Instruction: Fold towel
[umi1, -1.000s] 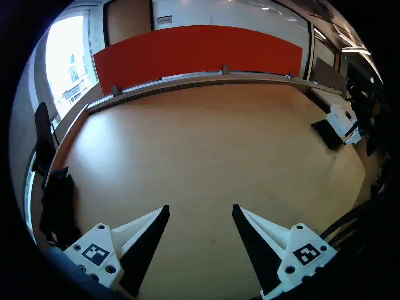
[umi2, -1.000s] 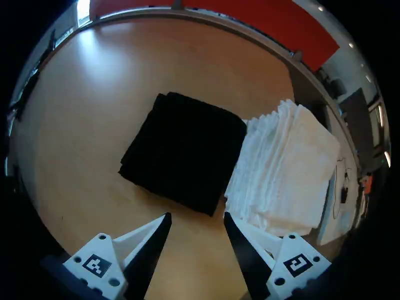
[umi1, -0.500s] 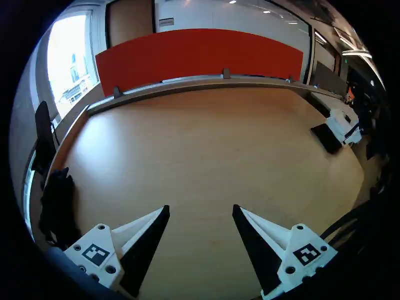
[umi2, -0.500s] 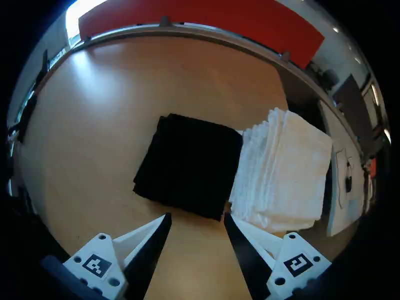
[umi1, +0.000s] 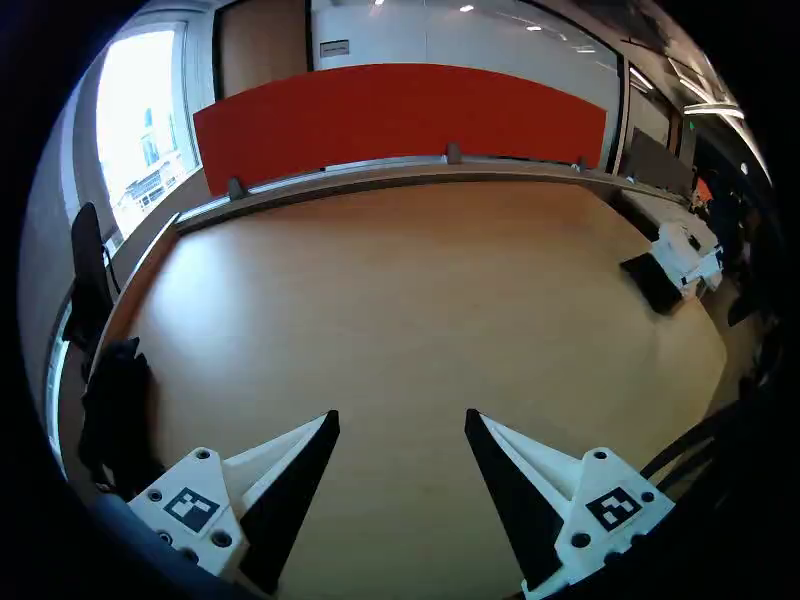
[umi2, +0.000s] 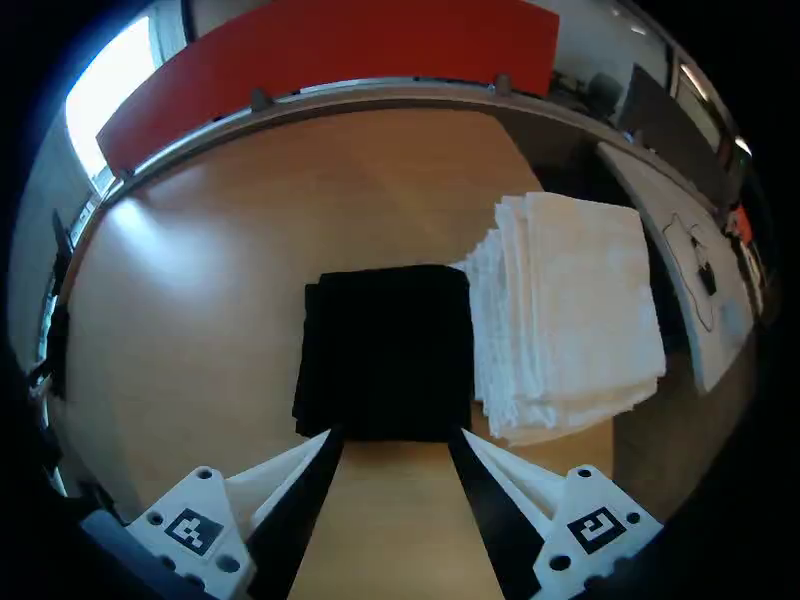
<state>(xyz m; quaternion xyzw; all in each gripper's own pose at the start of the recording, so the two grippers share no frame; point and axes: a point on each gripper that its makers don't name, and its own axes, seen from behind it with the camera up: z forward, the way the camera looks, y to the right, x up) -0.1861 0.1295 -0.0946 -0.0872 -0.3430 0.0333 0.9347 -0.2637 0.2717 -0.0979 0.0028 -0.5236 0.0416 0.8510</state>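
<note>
Daylight fills a tall window (umi1: 135, 140) at the far left of the left gripper view. Below it we see a dark office chair (umi1: 88, 275) and a dark bundle of cloth (umi1: 115, 420), both just off the edge of the light wooden counter (umi1: 400, 290). A long red partition panel (umi1: 400, 115) runs along the counter's far edge. The left claw (umi1: 400, 415) hangs over bare wood, its two black fingers well apart with nothing between them.

In the right gripper view we find the same counter (umi2: 180, 300), with glare on its left part. In the middle lies the black folded towel (umi2: 385, 345), a flat, squared rectangle on the wood. The right claw (umi2: 395, 432) sits at the towel's near edge with its fingers spread and both tips overlapping that edge. We cannot tell whether they touch the cloth, and nothing is clamped. A stack of white folded towels (umi2: 570, 300) lies against the black towel's right edge, touching it. Further right stands a white table (umi2: 700, 330), apart from the counter.
</note>
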